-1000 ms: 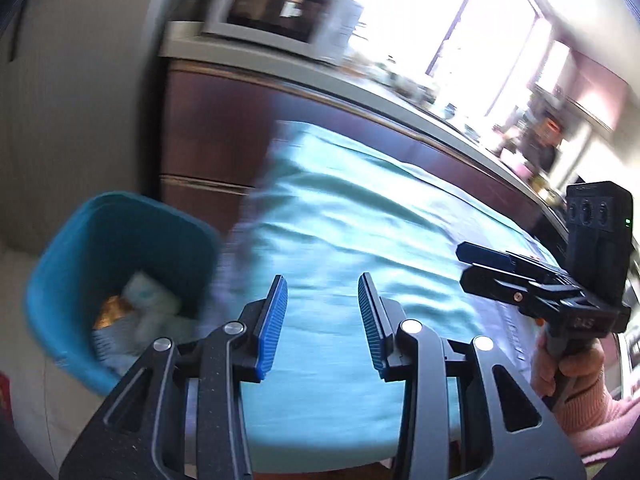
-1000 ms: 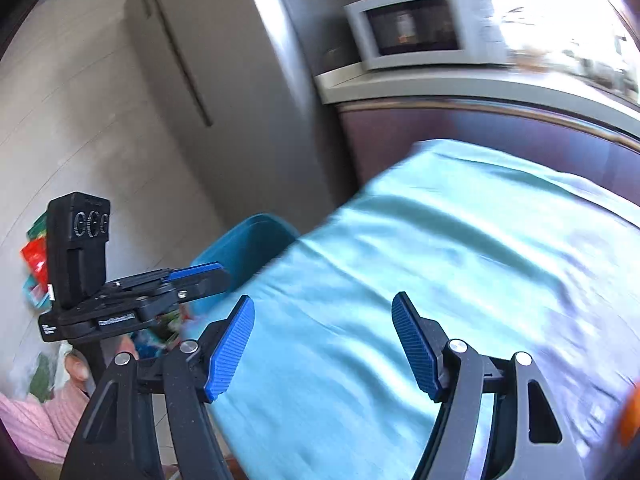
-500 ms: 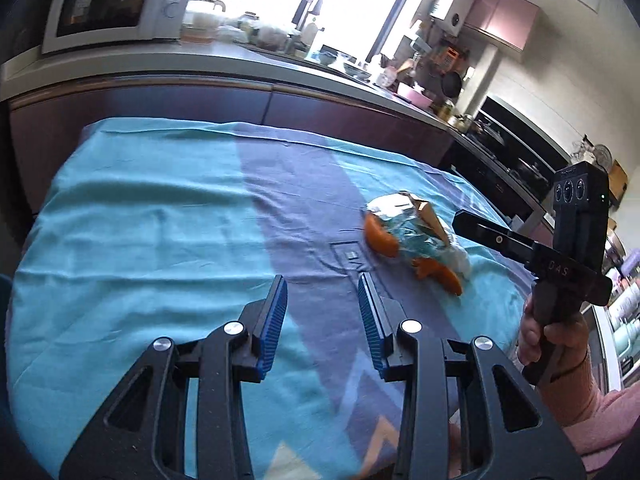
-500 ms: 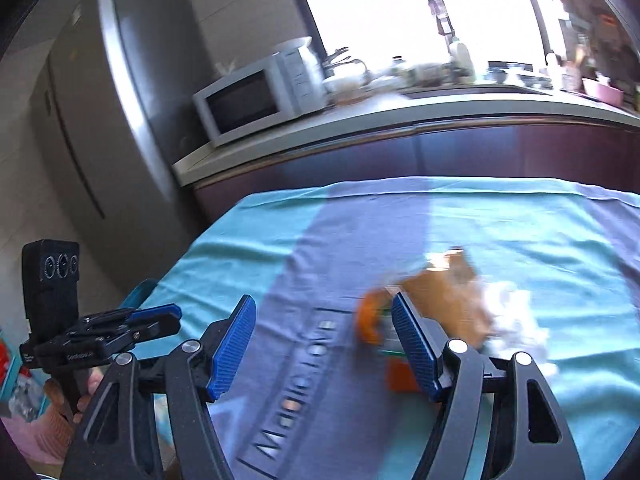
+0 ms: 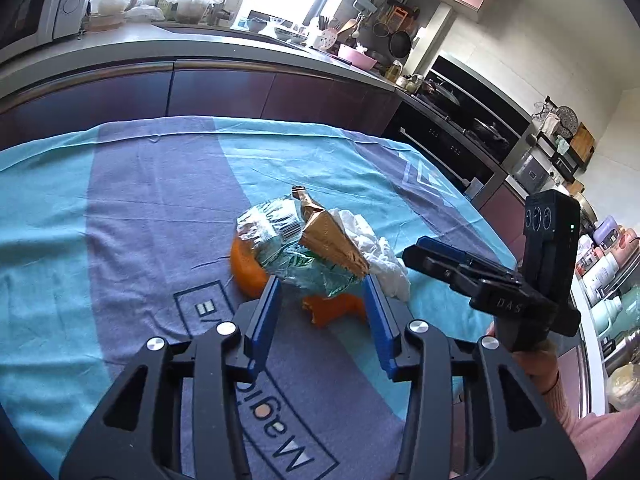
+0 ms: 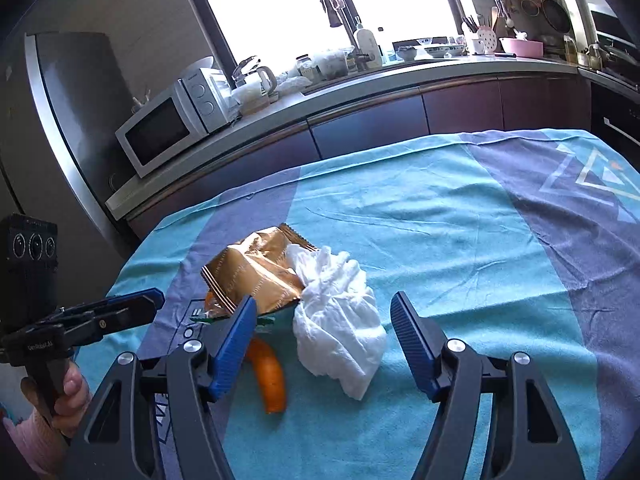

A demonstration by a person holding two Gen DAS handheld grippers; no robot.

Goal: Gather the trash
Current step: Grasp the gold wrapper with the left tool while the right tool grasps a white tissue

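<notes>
— Orange peel and wrappers, all in one heap on the teal-and-purple tablecloth. Where do the tongs stand?

— Left gripper has its blue pads apart; they have just been opening, nothing pressed between them. The green foil wrapper sits right at its tips, at twelve o'clock.

— And the other one?

— Right gripper is spread wide, with the crumpled white tissue lying in the gap but not pinched. A gold snack bag lies at ten o'clock from the tissue, touching it — a second strip of peel at seven.

— Behind the heap?

— Dark cabinets, with a microwave on the counter at eleven o'clock.
</notes>
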